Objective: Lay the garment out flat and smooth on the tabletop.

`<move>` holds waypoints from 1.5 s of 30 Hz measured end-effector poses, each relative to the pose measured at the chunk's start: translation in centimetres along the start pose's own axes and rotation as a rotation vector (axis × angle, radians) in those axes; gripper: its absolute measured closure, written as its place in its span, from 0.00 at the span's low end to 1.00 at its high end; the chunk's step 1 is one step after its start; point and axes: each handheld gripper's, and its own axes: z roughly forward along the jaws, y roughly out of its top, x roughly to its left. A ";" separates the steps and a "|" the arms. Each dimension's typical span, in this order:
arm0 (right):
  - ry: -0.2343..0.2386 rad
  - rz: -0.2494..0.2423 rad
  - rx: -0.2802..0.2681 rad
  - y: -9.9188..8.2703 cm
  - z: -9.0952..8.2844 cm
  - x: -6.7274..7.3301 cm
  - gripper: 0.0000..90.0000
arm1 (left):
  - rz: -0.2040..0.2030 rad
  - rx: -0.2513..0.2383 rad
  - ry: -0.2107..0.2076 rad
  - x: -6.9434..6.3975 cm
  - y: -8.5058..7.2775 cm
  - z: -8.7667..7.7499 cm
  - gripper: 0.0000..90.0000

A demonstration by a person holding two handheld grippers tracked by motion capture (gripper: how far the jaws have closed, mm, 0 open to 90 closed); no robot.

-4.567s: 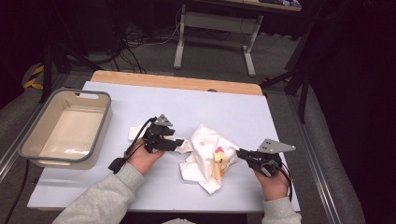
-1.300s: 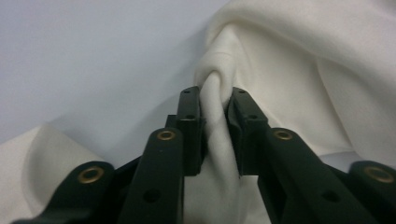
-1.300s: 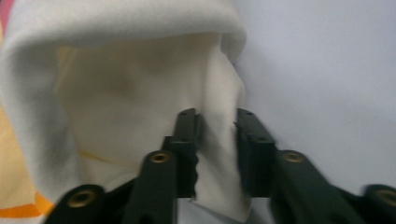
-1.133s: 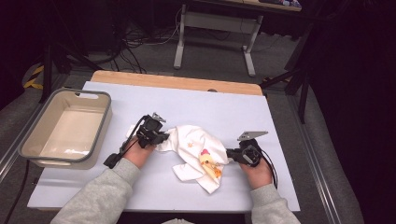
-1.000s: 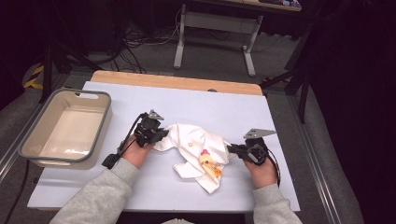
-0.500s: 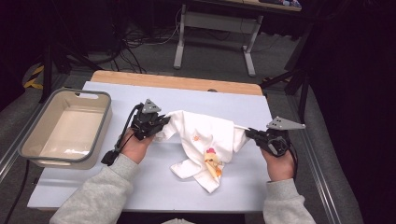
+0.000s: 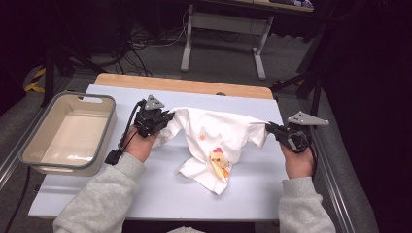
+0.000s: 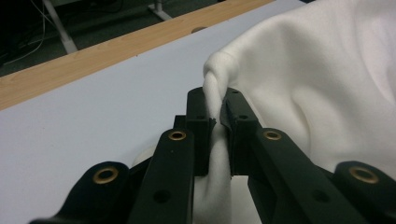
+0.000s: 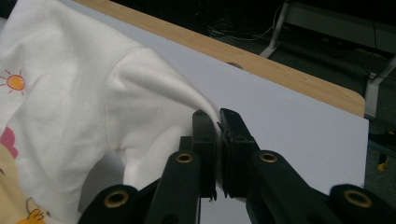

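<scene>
While both hands lift above the table [image 7: 160, 194], a small white shirt [image 7: 214, 138] hangs stretched between two grippers. Left gripper [image 7: 166, 118] pinches one shoulder, jaws closed tight on a fold of cloth; right gripper [image 7: 268, 127] clamps the other (near the right edge). Its hem rests mid-table. A grey tub [image 7: 29, 145] sits at the left edge.

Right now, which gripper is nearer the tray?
Left. The left gripper, shut on the shirt, sits just right of the tray; the right gripper holds the shirt's far side, across the table.
</scene>
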 end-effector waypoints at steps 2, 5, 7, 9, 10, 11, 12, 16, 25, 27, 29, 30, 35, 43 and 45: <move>-0.008 -0.001 0.013 -0.1 0.7 -0.2 0.95 | 0.013 0.007 0.012 0.0 -0.1 0.6 0.92; -0.015 0.001 0.026 -0.1 1.8 -0.4 0.95 | 0.013 0.022 0.024 0.0 -0.2 1.5 0.91; -0.018 0.002 0.037 0.0 2.7 -0.5 0.94 | 0.010 0.036 0.030 0.2 -0.3 2.0 0.91; -0.023 0.002 0.051 -0.1 3.7 -0.5 0.94 | 0.007 0.049 0.036 0.3 -0.3 2.6 0.91; -0.022 0.003 0.060 -0.1 4.3 -0.6 0.94 | 0.010 0.055 0.039 0.3 -0.3 2.8 0.91; -0.023 0.003 0.065 -0.1 4.7 -0.6 0.94 | 0.006 0.061 0.040 0.3 -0.4 3.0 0.91; -0.023 0.005 0.073 -0.2 5.1 -0.6 0.94 | 0.009 0.067 0.042 0.3 -0.4 3.3 0.91; -0.034 0.013 0.104 -0.5 6.9 -1.0 0.94 | 0.009 0.089 0.050 0.4 -0.6 4.2 0.90; -0.059 0.039 0.123 -1.5 7.7 -1.4 0.60 | -0.016 0.115 -0.005 0.3 -0.8 4.1 0.52; -0.048 0.051 0.113 -1.7 7.3 -1.3 0.55 | -0.013 0.123 -0.029 0.0 -0.7 3.8 0.47; -0.039 0.051 0.108 -1.8 7.1 -1.2 0.53 | -0.015 0.128 -0.042 -0.2 -0.7 3.6 0.45; -0.026 0.054 0.103 -2.1 6.8 -0.9 0.50 | -0.010 0.128 -0.060 -0.6 -0.7 3.3 0.42; 0.017 0.047 0.097 -2.6 6.2 0.0 0.47 | 0.005 0.125 -0.123 -1.9 -1.0 2.5 0.42; 0.088 0.042 0.084 -3.3 5.2 1.7 0.45 | 0.038 0.173 -0.228 -3.8 -1.9 1.7 0.47; 0.104 0.046 0.080 -3.5 5.0 2.0 0.45 | 0.040 0.182 -0.239 -4.0 -2.1 1.6 0.48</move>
